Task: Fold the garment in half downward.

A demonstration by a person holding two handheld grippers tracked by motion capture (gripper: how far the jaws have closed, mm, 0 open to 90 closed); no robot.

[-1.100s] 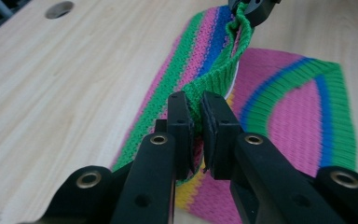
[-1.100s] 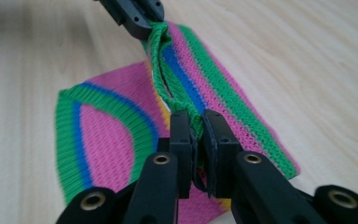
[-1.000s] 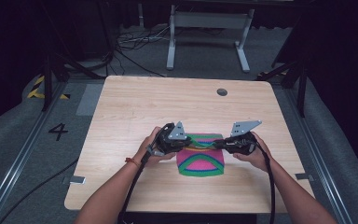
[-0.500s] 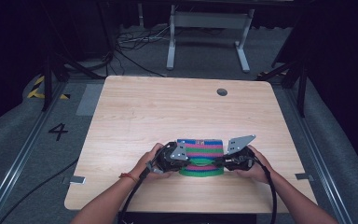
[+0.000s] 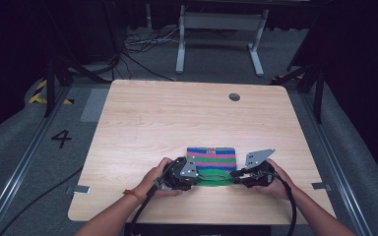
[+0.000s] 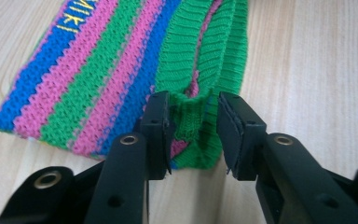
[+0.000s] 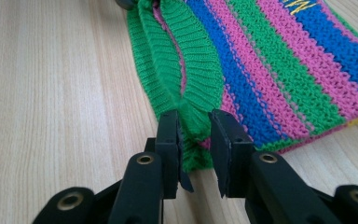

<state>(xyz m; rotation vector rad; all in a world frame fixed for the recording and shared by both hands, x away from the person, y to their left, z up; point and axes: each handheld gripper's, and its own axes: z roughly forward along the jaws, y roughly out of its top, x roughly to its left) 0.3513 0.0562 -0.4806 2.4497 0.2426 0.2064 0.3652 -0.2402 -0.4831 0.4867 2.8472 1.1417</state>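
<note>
A person's left hand [image 5: 160, 178] rests on the near part of a wooden table [image 5: 147, 118], holding the left gripper [image 5: 201, 176] at the left end of a striped knit cloth [image 5: 211, 157]. In the left gripper view, the black jaws have just been opening: the green cuff [image 6: 193, 109] stands bunched between them, touching the left pad [image 6: 161, 135] while a gap shows before the other pad, so the grip is released.

The cloth lies flat on the table's near middle, between the two grippers, its blue, pink and green stripes running side to side and its green ribbed cuff along the near edge. Yellow lettering [image 6: 74, 18] sits on a blue stripe by the far edge.

At the right end, the right gripper [image 5: 234, 174] in the right hand [image 5: 273, 179] meets the same cuff. In the right gripper view, its jaws have also just been opening; the cuff's corner [image 7: 193, 126] lies between the pads [image 7: 170, 149], which stand slightly apart and no longer pinch it. A cable [image 5: 291, 206] trails from this gripper back along the forearm.
</note>
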